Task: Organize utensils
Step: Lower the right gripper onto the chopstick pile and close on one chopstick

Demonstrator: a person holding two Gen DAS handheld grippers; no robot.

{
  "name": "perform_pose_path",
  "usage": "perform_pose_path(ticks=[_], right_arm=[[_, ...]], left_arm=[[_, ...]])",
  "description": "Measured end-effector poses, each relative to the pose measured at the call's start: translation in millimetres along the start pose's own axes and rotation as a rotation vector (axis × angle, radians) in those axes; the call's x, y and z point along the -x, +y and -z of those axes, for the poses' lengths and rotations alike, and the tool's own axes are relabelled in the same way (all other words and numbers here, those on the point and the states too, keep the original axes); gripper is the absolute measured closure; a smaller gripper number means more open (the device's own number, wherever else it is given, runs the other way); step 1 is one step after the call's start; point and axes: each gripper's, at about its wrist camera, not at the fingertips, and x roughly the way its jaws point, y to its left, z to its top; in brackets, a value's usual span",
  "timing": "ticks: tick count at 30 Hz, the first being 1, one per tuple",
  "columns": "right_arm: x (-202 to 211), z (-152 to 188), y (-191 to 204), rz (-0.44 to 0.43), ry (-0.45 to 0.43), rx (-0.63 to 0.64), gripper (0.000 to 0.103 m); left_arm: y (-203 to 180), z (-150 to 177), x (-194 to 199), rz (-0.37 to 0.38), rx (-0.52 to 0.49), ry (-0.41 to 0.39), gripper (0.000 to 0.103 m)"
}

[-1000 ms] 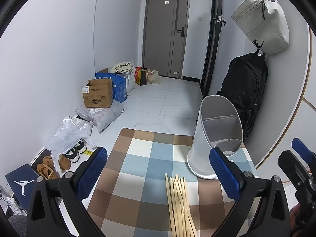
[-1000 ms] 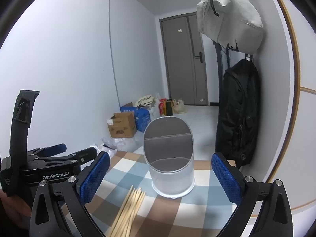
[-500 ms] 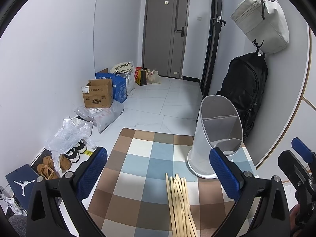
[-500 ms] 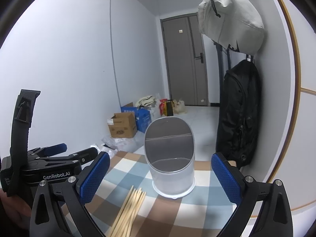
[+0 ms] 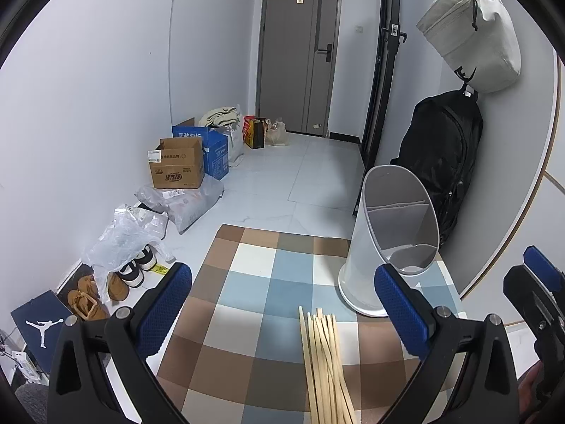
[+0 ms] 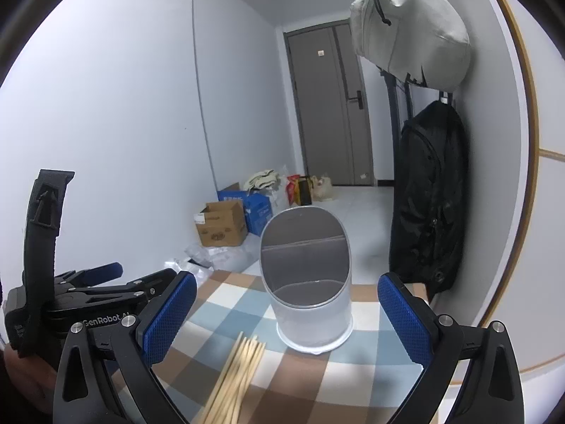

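Observation:
A bundle of several wooden chopsticks (image 5: pixel 325 364) (image 6: pixel 237 371) lies on a checked cloth (image 5: pixel 247 282) (image 6: pixel 226 314). Behind it stands a white utensil holder (image 5: pixel 392 243) (image 6: pixel 310 282) with inner dividers, and nothing shows inside it. My left gripper (image 5: pixel 282 311) hovers open above the cloth, the chopsticks lying between its blue pads and closer to me. My right gripper (image 6: pixel 282 318) is open too, with the holder framed between its fingers. The right wrist view shows the left gripper's body at its left edge, held by a hand.
A black backpack (image 5: pixel 445 162) and a grey bag (image 5: pixel 469 31) hang on the right wall close behind the holder. Cardboard boxes (image 5: pixel 176 166), plastic bags and shoes (image 5: pixel 130 272) line the left wall on the tiled floor. A grey door (image 5: pixel 300 56) closes the hallway.
Both views have shifted only very slightly. The chopsticks and the holder stay where they were, and both grippers stay open.

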Motion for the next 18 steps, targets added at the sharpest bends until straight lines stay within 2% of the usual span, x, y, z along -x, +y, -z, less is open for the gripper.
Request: perform_pose_path(ticks=[6, 11, 18], right_arm=[[-10, 3, -3, -0.012, 0.037, -0.006, 0.0], [-27, 13, -4, -0.049, 0.115, -0.013, 0.001], [-73, 41, 3, -0.13, 0.344, -0.01, 0.022]], left_arm=[[1, 0, -6, -0.003, -0.014, 0.022, 0.002], [15, 0, -19, -0.019, -0.007, 0.097, 0.002], [50, 1, -42, -0.058, 0.073, 0.2, 0.002]])
